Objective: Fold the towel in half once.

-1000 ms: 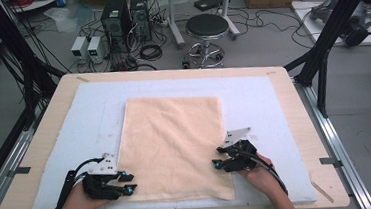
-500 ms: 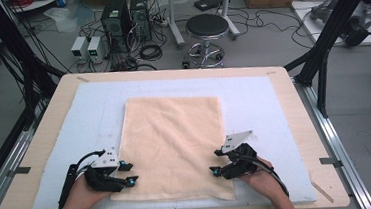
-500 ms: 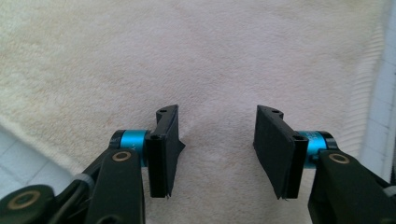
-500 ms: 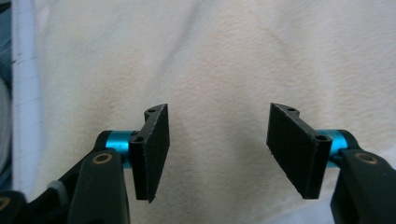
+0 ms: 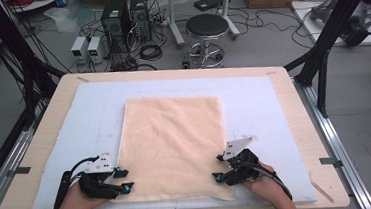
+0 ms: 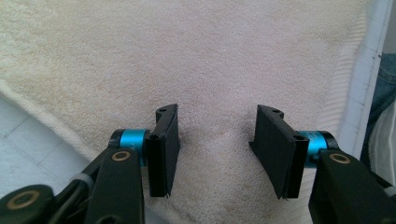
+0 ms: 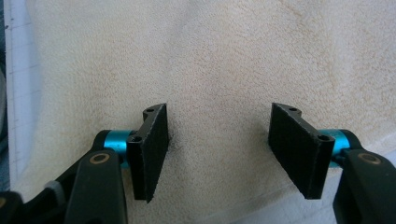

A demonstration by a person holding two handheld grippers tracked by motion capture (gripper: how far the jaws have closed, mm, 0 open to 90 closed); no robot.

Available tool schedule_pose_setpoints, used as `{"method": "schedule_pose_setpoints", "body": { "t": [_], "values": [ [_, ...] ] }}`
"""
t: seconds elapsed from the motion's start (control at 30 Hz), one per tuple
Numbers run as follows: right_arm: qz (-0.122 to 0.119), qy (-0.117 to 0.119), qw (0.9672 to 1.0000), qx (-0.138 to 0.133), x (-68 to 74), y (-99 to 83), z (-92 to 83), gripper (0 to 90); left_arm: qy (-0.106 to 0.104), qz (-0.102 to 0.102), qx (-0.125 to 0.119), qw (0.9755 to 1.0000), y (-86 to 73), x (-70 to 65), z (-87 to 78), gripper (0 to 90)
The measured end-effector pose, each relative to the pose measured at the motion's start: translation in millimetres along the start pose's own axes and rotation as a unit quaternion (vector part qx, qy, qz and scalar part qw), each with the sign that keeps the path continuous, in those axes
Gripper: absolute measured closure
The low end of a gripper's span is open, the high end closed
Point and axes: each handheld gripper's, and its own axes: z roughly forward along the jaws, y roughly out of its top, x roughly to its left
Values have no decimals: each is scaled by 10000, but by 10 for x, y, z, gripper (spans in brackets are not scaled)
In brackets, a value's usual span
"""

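The towel (image 5: 174,148) lies flat on the pale blue mat (image 5: 264,108), nearer the person's edge of the mat than the far edge; its near hem runs just inside the mat's near border. The left gripper (image 5: 124,181) sits at the towel's near-left corner and the right gripper (image 5: 219,168) at its near-right corner; both sets of jaws have just been opening and now stand apart over towel pile, with cloth below the gap but nothing pinched between the pads.

Risks from here, as a judgement: if the jaws close without first pressing down on the towel, the pads may skate over the pile and take no fold of cloth; if one side bites and the other misses, a lift drags the towel askew on the mat; a bite set too far in from the hem gathers a ridge instead of the corner.

View comparison: the high view gives the whole towel outline and both hands relative to it; it leaves the jaw gap small and hard to read. The left gripper view (image 6: 217,154) shows the ribbed hem of the towel and mat beyond it; the right gripper view (image 7: 219,154) shows towel edge at lower right, though whether the pad tips touch the pile is probably not decidable.
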Motion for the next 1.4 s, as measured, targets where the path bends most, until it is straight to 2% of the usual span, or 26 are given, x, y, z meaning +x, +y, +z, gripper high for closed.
{"method": "schedule_pose_setpoints", "body": {
  "t": [0.1,0.27,0.4,0.5,0.67,0.77,0.87,0.93,1.03,1.17,1.37,1.4],
  "values": [
    [4,47,10000,-9,-12,-1,-6,372,16,20,0,10000,-1,-12,-3,502],
    [182,105,9997,-106,-48,32,-23,330,14,153,-28,9999,34,-13,-10,484],
    [329,6,9991,-267,-109,90,-67,290,37,7,-179,9998,76,30,-4,400],
    [456,-125,9982,-366,-173,139,-92,252,-26,-17,-299,9995,118,79,-17,353],
    [580,-248,9973,-385,-301,242,-98,201,59,-145,-501,9986,204,172,-32,264],
    [667,-340,9964,-408,-362,300,-111,177,144,-313,-565,9978,246,242,-31,184],
    [673,-420,9957,-476,-419,350,-144,175,207,-414,-624,9970,270,303,-34,172],
    [689,-439,9953,-524,-464,384,-166,174,299,-498,-668,9961,294,340,-41,149],
    [700,-478,9951,-506,-526,439,-185,173,449,-499,-763,9948,342,384,-79,137],
    [700,-521,9946,-562,-609,523,-225,172,637,-646,-1084,9900,428,470,-182,131],
    [685,-572,9939,-648,-707,674,-287,167,786,-781,-1132,9874,533,591,-264,117],
    [689,-570,9938,-661,-718,684,-285,167,816,-746,-1118,9876,549,605,-270,117]
  ]
}}
